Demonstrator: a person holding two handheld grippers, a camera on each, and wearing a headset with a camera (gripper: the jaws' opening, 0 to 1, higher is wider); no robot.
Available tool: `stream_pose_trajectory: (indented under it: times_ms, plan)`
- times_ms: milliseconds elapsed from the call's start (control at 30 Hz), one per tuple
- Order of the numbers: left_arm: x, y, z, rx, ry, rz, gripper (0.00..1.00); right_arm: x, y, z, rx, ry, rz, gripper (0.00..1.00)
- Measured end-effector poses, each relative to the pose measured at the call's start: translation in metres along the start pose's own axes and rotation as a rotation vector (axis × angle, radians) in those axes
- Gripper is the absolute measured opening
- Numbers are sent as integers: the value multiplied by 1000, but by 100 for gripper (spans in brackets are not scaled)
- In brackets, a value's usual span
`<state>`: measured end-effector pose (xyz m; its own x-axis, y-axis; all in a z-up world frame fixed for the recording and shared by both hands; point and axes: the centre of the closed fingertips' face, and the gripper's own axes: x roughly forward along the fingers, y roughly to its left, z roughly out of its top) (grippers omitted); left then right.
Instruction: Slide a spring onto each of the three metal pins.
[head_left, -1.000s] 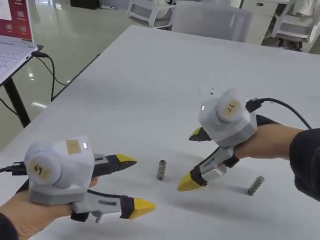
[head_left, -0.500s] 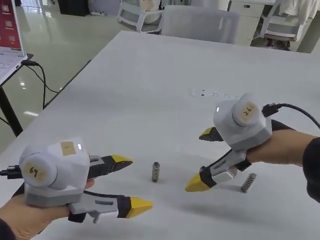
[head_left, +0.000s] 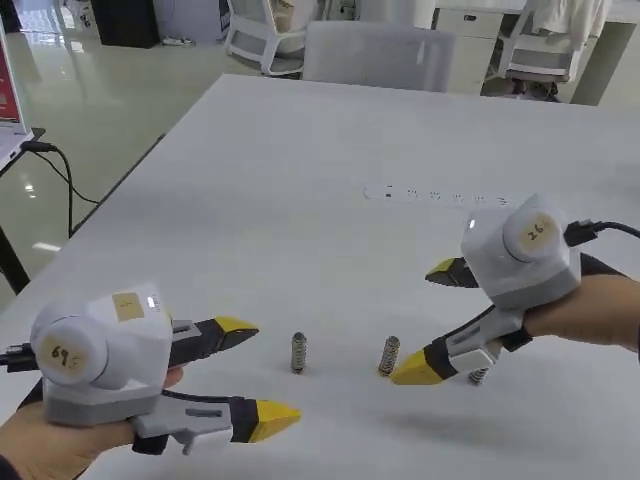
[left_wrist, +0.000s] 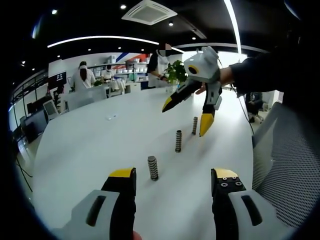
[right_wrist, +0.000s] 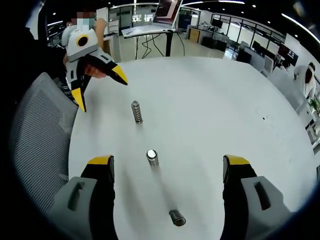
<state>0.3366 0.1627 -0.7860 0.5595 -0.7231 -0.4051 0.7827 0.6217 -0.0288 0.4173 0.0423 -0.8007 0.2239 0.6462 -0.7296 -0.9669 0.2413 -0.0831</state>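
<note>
Standing upright at lower centre, a spring (head_left: 389, 355) is seen beside the right gripper (head_left: 425, 322), jaws spread, empty.

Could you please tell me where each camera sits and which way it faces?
Head view: on the head, looking down at the table; hands hold the left gripper and right gripper.
Left gripper view: on that gripper, facing past its open jaws and three springs to the right gripper.
Right gripper view: on that gripper, facing between its open jaws toward the left gripper.
Shared: gripper views face each other across the same springs.
</note>
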Motion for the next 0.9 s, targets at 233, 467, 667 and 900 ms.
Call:
stream_pose_trajectory:
  times_ms: [233,467,667,900]
  plan:
    - [4,-1,3,7,3,-7,59,-13,-5,-13,46,-18,-36,91]
    - [6,-1,3,6,8,-6,60,-25,-6,-21,80,-43,-69,92]
    - [7,-1,3,4,10,-4,61,-35,-4,-31,112,-66,-96,92]
    - [8,-1,2,1,13,0,62,-43,7,-40,132,-91,-119,93]
